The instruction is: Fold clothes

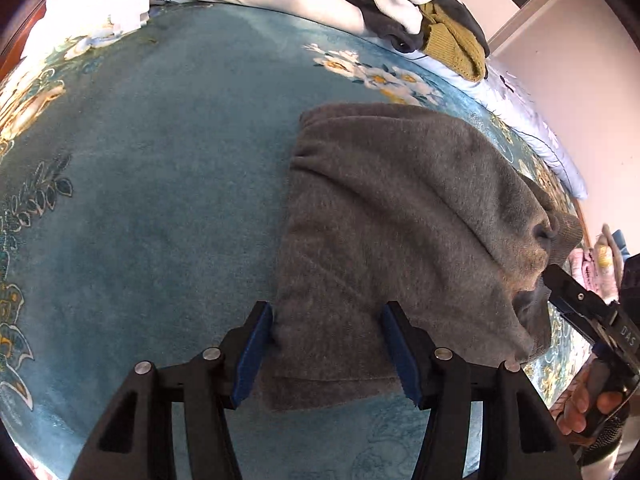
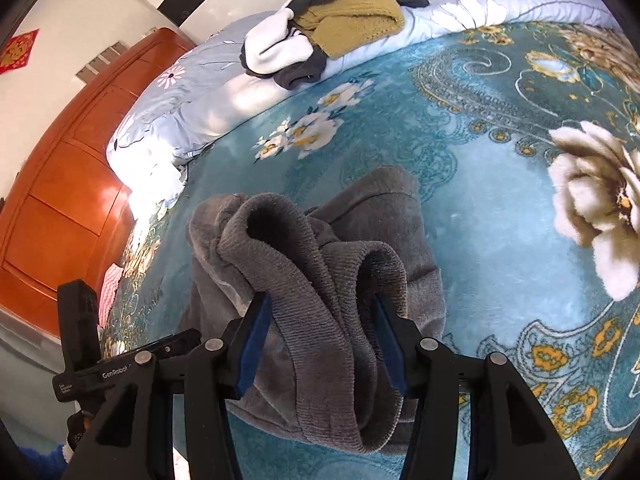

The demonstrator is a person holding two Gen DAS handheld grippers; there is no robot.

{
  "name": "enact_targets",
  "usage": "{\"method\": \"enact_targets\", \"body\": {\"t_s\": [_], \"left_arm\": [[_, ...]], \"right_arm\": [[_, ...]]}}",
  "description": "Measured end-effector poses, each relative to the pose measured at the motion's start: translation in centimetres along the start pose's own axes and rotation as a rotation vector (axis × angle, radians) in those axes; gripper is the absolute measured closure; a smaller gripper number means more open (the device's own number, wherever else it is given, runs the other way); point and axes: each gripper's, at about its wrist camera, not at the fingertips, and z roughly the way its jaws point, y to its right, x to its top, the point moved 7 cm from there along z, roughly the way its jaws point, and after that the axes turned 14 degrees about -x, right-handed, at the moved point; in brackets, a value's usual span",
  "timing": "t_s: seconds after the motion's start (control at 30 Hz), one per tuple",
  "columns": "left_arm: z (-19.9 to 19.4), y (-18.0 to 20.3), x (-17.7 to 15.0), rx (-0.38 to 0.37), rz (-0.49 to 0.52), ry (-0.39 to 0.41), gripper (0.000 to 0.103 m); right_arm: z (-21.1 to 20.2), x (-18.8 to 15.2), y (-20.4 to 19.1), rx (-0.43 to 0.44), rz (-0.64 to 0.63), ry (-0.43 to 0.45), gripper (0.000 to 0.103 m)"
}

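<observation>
Blue-padded jaws of the left gripper stand apart and empty over the near-left corner of the grey garment, one pad just beside its left edge, the other above the cloth; whether either pad touches is not clear. Partly folded, the garment lies on the teal floral blanket, its long axis running from about 6 o'clock up toward 1 o'clock in the left wrist view. At 4 o'clock the right gripper meets the garment's bunched far-right end; its own view shows ribbed hem folds filling the half-open jaws, apparently gripped and lifted. By judgement, the coming fold turns on this: the right hand carries the raised end, the left is nearer the flat edge. A pile of clothes waits at 1 o'clock. Sleeves and the garment's underside are hidden, its type unreadable.
</observation>
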Motion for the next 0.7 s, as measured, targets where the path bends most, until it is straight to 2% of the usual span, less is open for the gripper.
{"method": "enact_targets", "body": {"t_s": [0.1, 0.17, 0.2, 0.23, 0.33, 0.4, 0.47, 0.6, 0.7], "left_arm": [[0.0, -0.5, -0.1, -0.015, -0.02, -0.002, 0.041], [0.0, -0.7, -0.1, -0.021, -0.034, -0.001, 0.04], [0.0, -0.6, 0.0, -0.025, -0.037, -0.001, 0.04], [0.0, -0.5, 0.1, -0.029, -0.037, 0.0, 0.04], [-0.4, -0.1, 0.1, -0.053, -0.024, 0.004, 0.04], [-0.5, 0.1, 0.0, -0.073, -0.02, 0.001, 0.036], [-0.3, 0.1, -0.2, -0.08, -0.023, -0.008, 0.035], [0.2, 0.2, -0.4, -0.089, -0.027, -0.025, 0.035], [0.3, 0.2, -0.4, -0.092, -0.032, -0.032, 0.034]], "right_arm": [[0.4, 0.3, -0.3, 0.079, 0.054, -0.01, 0.05], [0.1, 0.7, -0.4, 0.114, 0.084, -0.002, 0.055], [-0.1, 1.0, -0.5, 0.129, 0.094, 0.004, 0.078], [-0.5, 1.3, -0.5, 0.137, 0.103, 0.006, 0.091], [-2.5, 2.8, -0.5, 0.193, 0.109, 0.06, 0.091], [-3.5, 3.7, -0.4, 0.194, 0.093, 0.093, 0.092], [-2.5, 3.7, 1.0, 0.163, 0.116, 0.066, 0.092], [1.7, 1.4, 4.2, 0.098, 0.194, -0.034, 0.091], [2.1, 1.0, 5.2, 0.148, 0.27, -0.038, 0.09]]}}
